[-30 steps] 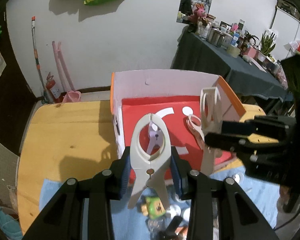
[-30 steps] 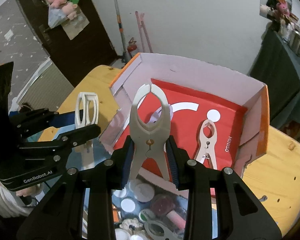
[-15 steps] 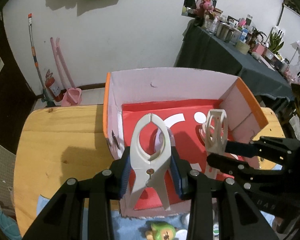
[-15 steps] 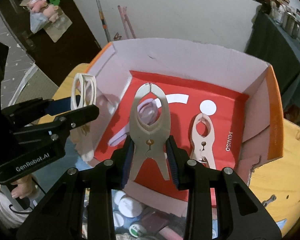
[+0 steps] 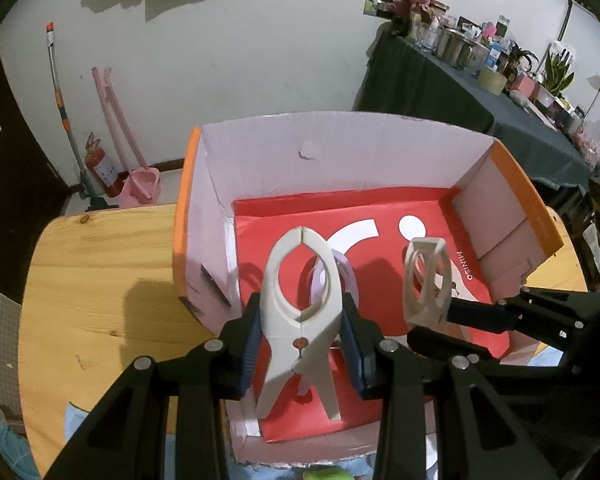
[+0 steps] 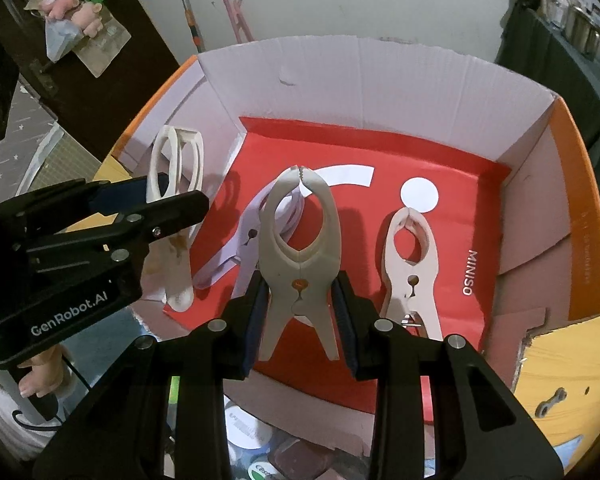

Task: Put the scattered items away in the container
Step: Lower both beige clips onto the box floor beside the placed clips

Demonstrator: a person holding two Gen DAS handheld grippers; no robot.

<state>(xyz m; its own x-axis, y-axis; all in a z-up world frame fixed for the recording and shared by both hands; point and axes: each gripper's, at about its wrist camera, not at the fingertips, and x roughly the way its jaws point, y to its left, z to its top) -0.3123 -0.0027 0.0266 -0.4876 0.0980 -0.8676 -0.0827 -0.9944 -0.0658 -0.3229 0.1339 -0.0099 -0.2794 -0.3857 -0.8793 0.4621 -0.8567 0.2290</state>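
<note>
Left wrist view: your left claw [image 5: 302,344] pinches a white clip [image 5: 302,312] above the box [image 5: 340,152] on the counter [image 5: 95,264].

Right wrist view: your right claw [image 6: 297,296] pinches a beige clip [image 6: 300,248] over the box's red floor; a pink clip [image 6: 410,268] lies inside.

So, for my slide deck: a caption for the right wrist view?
Right gripper holding a cream clip above the box, two clips already inside.
</note>
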